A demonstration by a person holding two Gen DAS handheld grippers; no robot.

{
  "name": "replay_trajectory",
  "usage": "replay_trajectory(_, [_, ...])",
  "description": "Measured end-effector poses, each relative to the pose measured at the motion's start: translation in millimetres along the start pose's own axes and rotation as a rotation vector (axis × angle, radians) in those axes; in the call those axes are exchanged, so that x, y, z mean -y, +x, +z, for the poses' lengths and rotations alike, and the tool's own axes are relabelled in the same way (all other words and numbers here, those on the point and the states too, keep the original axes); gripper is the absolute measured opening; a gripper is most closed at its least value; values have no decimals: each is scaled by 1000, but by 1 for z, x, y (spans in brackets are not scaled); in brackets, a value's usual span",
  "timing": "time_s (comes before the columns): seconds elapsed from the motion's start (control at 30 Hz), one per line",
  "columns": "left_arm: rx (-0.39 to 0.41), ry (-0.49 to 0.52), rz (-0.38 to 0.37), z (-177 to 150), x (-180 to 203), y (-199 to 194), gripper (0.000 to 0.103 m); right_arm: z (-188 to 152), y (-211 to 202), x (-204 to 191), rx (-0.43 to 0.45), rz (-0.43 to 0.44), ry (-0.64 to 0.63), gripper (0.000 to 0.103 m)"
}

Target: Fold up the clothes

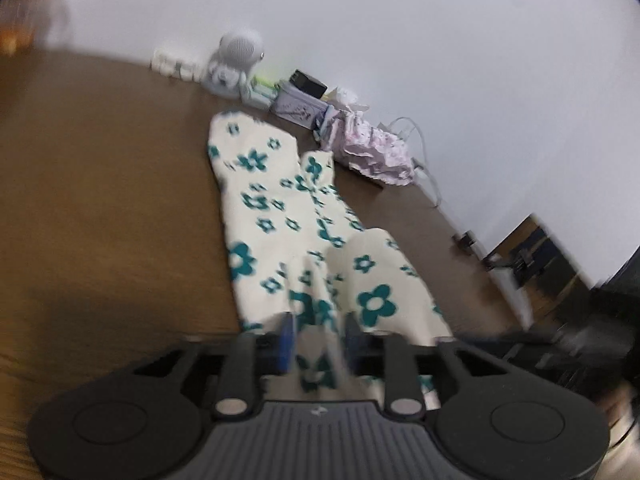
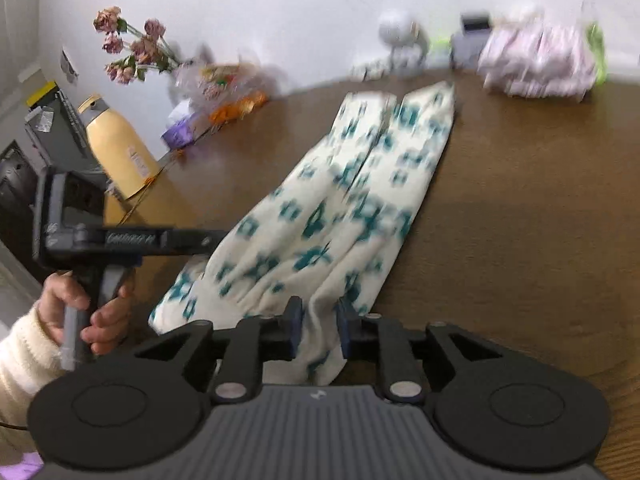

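Left hand-held gripper (image 1: 318,342): black body with blue finger pads, fingers drawn in and clamped on a bunched fold of the trousers at their near end.
Right hand-held gripper (image 2: 318,330): same build, fingers pinching a gathered edge of the trousers at the near end.
Trousers (image 2: 352,184): cream cloth printed with teal flowers, soft and creased, two legs side by side, stretched on the counter from the near edge to the far side.
Counter (image 2: 520,208): brown wood-grain top, smooth, running back to the wall.
Wall (image 1: 400,20): plain white, meeting the far edge of the counter.
Left hand (image 2: 86,312): wrapped round the grip of the left hand-held gripper, cream knitted sleeve at the wrist, seen at near left in the right wrist view.
Pink cloth (image 2: 536,62): pale ruffled heap, far right, near the trousers' leg ends.
Jug (image 2: 120,148): yellow, rounded, with a grey band near the top, far left.
Flowers (image 2: 132,46): dried pink blooms on thin stems, far left against the wall.
Round white gadget (image 1: 240,46): ball-shaped, with a grille face, at the far edge of the counter.
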State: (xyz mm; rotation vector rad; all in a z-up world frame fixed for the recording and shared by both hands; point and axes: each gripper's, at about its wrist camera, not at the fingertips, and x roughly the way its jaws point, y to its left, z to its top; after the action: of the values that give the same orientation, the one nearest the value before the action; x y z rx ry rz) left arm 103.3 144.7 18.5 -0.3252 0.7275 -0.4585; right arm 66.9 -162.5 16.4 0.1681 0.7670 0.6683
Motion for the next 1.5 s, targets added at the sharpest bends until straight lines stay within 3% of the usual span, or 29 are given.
replay_trajectory(0.07, [47,22,61,1,8,-14,49,7,-12,-3,50,-37,-26,21])
replay_trajectory(0.17, [121,73,86,1,33,-35,49,14,-17,-16,56,12,-76,20])
replay_trajectory(0.2, [127,109,56,-1,45,-37,50,14,-15,-23,39,38,-98,20])
replay_trajectory(0.27, [78,180,4,-9,65,-30,49,8,-2,-40,-14,59,-158,19])
replay_trajectory(0.33, [22,249,-42,-18,83,-22,49,-4,19,-57,-52,-3,-216,19])
replay_trajectory(0.4, [-22,309,2,-29,90,-9,48,-15,35,-60,-53,-82,-240,18])
replay_trajectory(0.47, [-45,294,78,-38,84,3,47,-18,34,-59,-38,-89,-228,19])
replay_trajectory(0.63, [-35,173,42,-44,65,3,48,-11,13,-51,-22,-95,-214,20])
replay_trajectory(0.77, [20,174,66,-51,66,-1,48,9,13,-46,28,-61,-202,20])
replay_trajectory(0.9, [52,203,87,-44,76,-15,47,18,56,-41,-72,-45,-200,20])
replay_trajectory(0.97, [75,234,123,-42,80,-22,47,14,62,-41,-78,-48,-206,20])
replay_trajectory(1.0, [72,253,163,-43,81,-20,42,12,64,-41,-76,-48,-209,20])
replay_trajectory(1.03, [68,273,202,-43,82,-18,32,13,63,-40,-74,-48,-202,20])
replay_trajectory(1.13, [34,282,238,-50,78,-6,26,14,42,-40,-17,-47,-188,20])
replay_trajectory(1.2, [45,298,246,-51,79,-6,27,11,31,-41,-11,-33,-191,24])
replay_trajectory(1.27, [50,308,249,-52,79,-6,29,7,21,-41,-12,-17,-196,36])
replay_trajectory(1.37, [51,304,246,-48,78,-14,36,-10,36,-42,-76,-65,-225,36])
replay_trajectory(1.43, [55,303,237,-43,79,-26,46,-14,25,-48,-30,-82,-260,37])
replay_trajectory(1.5, [64,305,199,-42,83,-39,50,-13,7,-52,24,-57,-267,37])
